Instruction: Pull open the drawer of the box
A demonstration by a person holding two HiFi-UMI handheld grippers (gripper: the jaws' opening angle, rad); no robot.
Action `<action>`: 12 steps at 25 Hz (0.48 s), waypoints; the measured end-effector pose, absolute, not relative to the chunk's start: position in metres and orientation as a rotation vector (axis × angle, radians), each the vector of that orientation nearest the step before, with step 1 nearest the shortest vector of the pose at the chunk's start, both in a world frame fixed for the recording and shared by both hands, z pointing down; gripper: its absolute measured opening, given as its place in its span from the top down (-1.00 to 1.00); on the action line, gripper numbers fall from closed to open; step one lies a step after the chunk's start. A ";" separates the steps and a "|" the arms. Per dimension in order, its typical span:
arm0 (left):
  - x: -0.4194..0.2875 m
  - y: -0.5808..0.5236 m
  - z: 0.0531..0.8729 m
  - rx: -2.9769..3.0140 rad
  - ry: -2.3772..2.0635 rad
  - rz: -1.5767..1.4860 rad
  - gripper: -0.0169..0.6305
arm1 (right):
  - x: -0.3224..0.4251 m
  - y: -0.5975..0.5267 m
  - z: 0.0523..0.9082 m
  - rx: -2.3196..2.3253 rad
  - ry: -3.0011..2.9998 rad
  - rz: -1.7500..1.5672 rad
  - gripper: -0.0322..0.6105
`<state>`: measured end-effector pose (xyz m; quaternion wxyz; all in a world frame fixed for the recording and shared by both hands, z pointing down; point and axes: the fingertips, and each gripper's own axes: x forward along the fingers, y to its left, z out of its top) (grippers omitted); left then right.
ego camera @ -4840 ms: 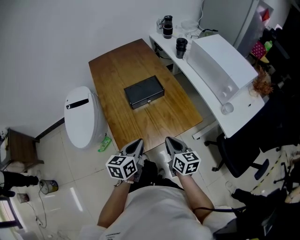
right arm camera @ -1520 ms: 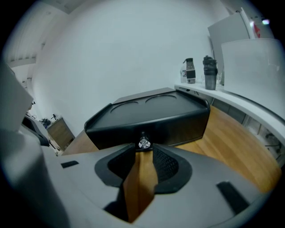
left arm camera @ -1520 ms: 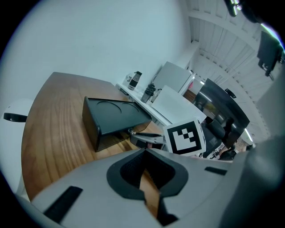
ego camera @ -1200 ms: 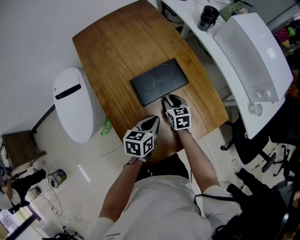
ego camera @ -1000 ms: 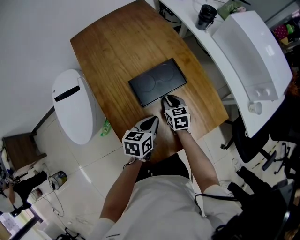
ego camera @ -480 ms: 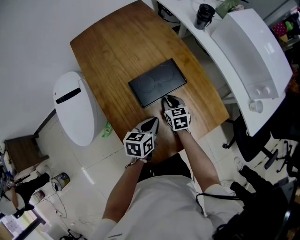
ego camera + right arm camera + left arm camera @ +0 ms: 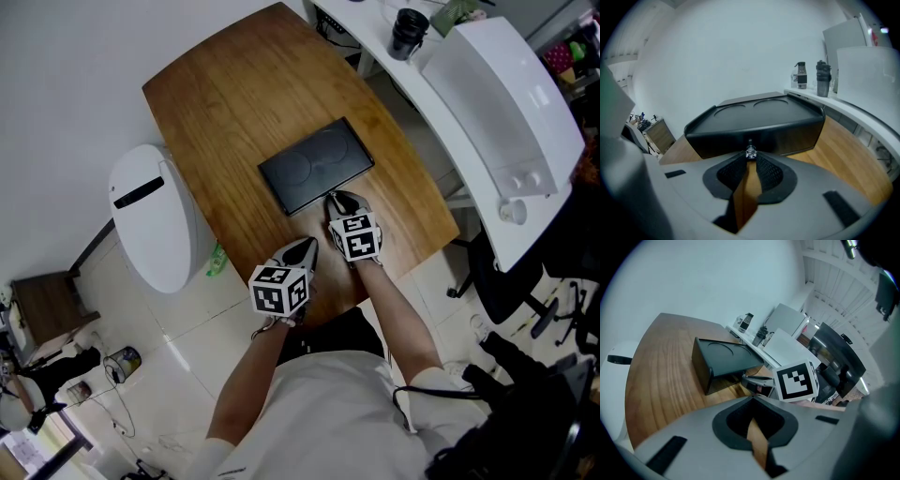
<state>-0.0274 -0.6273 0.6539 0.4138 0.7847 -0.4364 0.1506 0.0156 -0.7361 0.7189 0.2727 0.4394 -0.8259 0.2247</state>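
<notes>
On the table (image 7: 234, 103), with the box (image 7: 316, 177) at twelve o'clock, my right tongs (image 7: 336, 201) clamp the knob (image 7: 750, 153) of its shut drawer (image 7: 787, 136); left tongs (image 7: 302, 255) clenched empty at seven. Next, I'd pull straight toward six

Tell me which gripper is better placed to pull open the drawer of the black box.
Right. The right gripper has its jaws pinched on the knob at the front of the black box, lined up to pull back. The left gripper is shut and empty, back by the table edge.
</notes>
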 end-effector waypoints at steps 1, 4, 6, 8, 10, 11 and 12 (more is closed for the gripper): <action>-0.027 -0.627 0.654 1.973 -1.097 0.380 0.94 | 0.016 -0.736 0.719 1.183 -2.222 0.605 0.73; -0.027 -0.626 0.655 1.973 -1.096 0.383 0.94 | 0.016 -0.736 0.719 1.184 -2.221 0.606 0.73; -0.027 -0.626 0.655 1.972 -1.099 0.384 0.94 | 0.016 -0.736 0.719 1.183 -2.222 0.606 0.73; -0.027 -0.626 0.656 1.971 -1.101 0.385 0.94 | 0.017 -0.735 0.720 1.181 -2.220 0.608 0.73; -0.027 -0.624 0.656 1.969 -1.101 0.385 0.94 | 0.017 -0.734 0.720 1.181 -2.220 0.610 0.73; -0.027 -0.623 0.656 1.969 -1.101 0.386 0.94 | 0.017 -0.734 0.720 1.180 -2.220 0.611 0.73; -0.026 -0.623 0.656 1.969 -1.101 0.389 0.94 | 0.017 -0.733 0.720 1.180 -2.220 0.612 0.73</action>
